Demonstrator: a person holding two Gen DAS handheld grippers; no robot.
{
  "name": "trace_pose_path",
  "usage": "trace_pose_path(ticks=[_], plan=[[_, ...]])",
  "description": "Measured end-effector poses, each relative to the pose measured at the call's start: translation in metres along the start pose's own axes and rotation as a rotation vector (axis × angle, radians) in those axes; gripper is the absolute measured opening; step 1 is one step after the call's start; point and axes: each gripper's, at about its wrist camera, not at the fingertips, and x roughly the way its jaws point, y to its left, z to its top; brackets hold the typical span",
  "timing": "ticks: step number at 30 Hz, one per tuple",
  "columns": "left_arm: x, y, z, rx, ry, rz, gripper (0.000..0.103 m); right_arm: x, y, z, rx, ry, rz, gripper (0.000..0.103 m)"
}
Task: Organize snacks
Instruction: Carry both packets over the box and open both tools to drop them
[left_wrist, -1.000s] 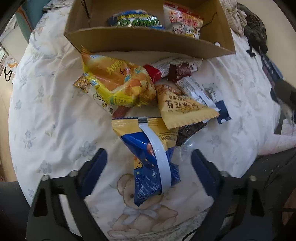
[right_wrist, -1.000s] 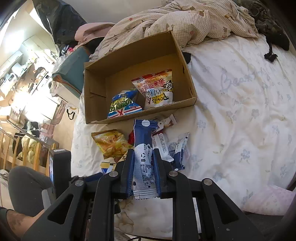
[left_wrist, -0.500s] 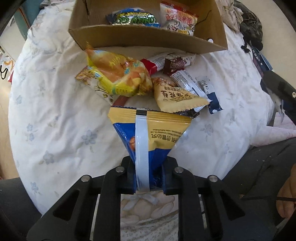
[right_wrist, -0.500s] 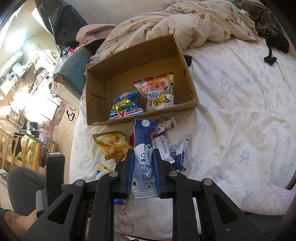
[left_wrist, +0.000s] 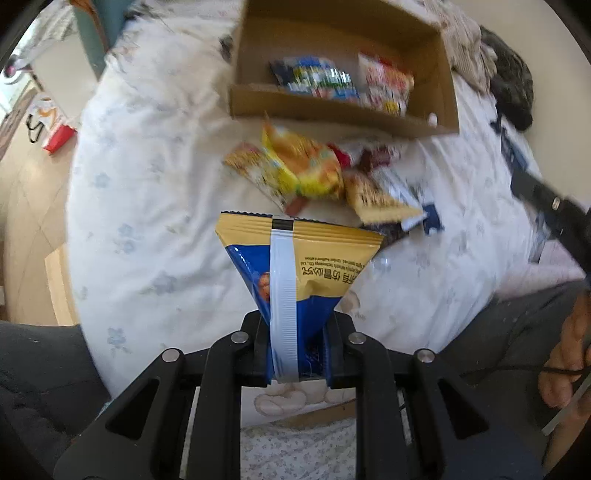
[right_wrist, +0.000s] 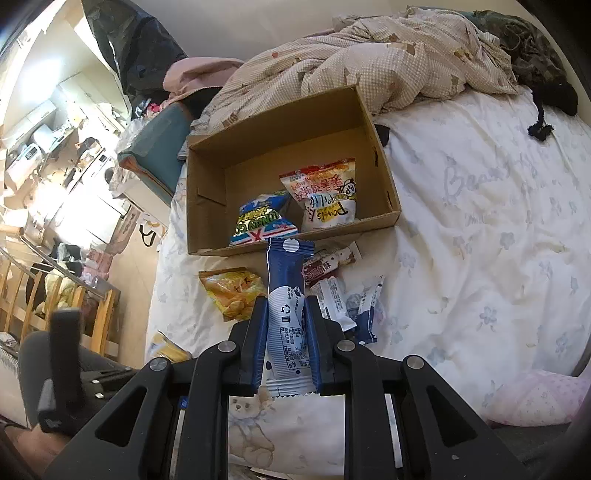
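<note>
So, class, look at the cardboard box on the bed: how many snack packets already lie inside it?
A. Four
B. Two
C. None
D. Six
B: the right wrist view shows just two packets inside the cardboard box, a blue packet and a white and red packet, side by side near its front wall.

A cardboard box (right_wrist: 291, 184) is sitting on the bed (right_wrist: 480, 229) before a rumpled quilt (right_wrist: 369, 62), holding two snack bags (right_wrist: 325, 199) side by side. Loose snack packets (right_wrist: 332, 291) are lying scattered just before its near wall.
</note>
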Motion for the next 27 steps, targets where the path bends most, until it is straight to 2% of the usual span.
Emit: trace_pose_path(ticks=[6,11,19,27], plan=[[-0.038,0.003,0.014,-0.003,-0.126,0.032,0.016,-0.012,0.000,0.001,0.013,-0.039,0.028,0.021],[-0.061,0.004,0.034,0.001,-0.194,0.052,0.016,-0.017,-0.002,0.003,0.032,-0.060,0.042,0.021],[-0.076,-0.007,0.064,0.043,-0.244,0.067,0.016,-0.020,-0.006,0.016,0.055,-0.094,0.057,0.021],[-0.071,-0.014,0.100,0.056,-0.254,0.067,0.016,-0.013,-0.016,0.046,0.076,-0.118,0.054,0.021]])
